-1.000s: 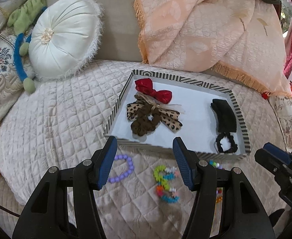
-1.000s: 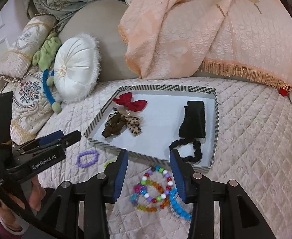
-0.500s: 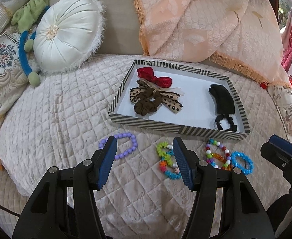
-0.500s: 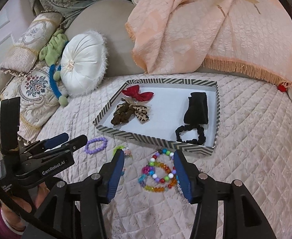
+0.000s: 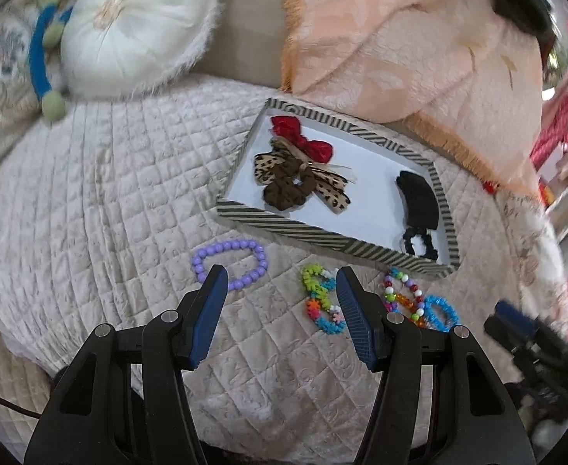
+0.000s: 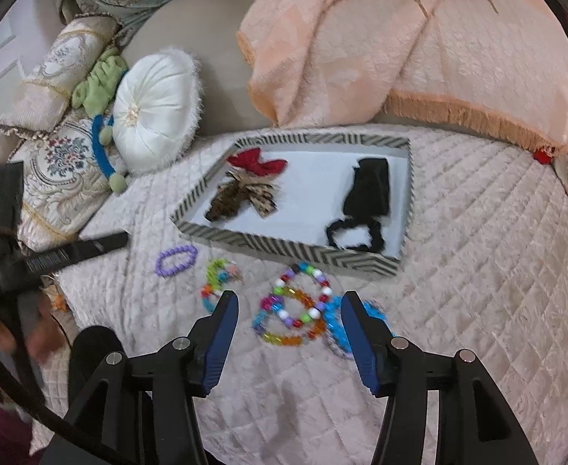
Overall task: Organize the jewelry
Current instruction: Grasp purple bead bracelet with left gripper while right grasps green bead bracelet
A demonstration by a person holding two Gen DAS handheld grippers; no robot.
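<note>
Left claw: open, empty, blue pads spread over the quilted bedspread; also visible at the left edge of the right wrist view, blurred, any lettering on its body unreadable. Just past the left pad, a purple bead bracelet flat on the quilt. Near the right pad, a neon flower-bead bracelet, partly hidden behind that pad.

Right claw: open, jaws having just been widening, nothing pressed between the pads. Between and just beyond them, a pile of multicoloured bead bracelets lying on the quilt, untouched. Against the right pad, a turquoise bracelet, partly covered by it. Seen from the left wrist as a blurred blue tip at the lower right edge.

Farther out, touching none of the bracelets: a shallow tray with a zigzag-striped rim and white floor. Inside at the left, a red bow above a leopard-print bow with a brown scrunchie; at the right, a black hair claw clip with a black scrunchie just below it.

Beyond the tray: a round white cushion, a green and blue plush toy, an embroidered floral pillow, and a peach fringed throw.

No readable writing in either view.
</note>
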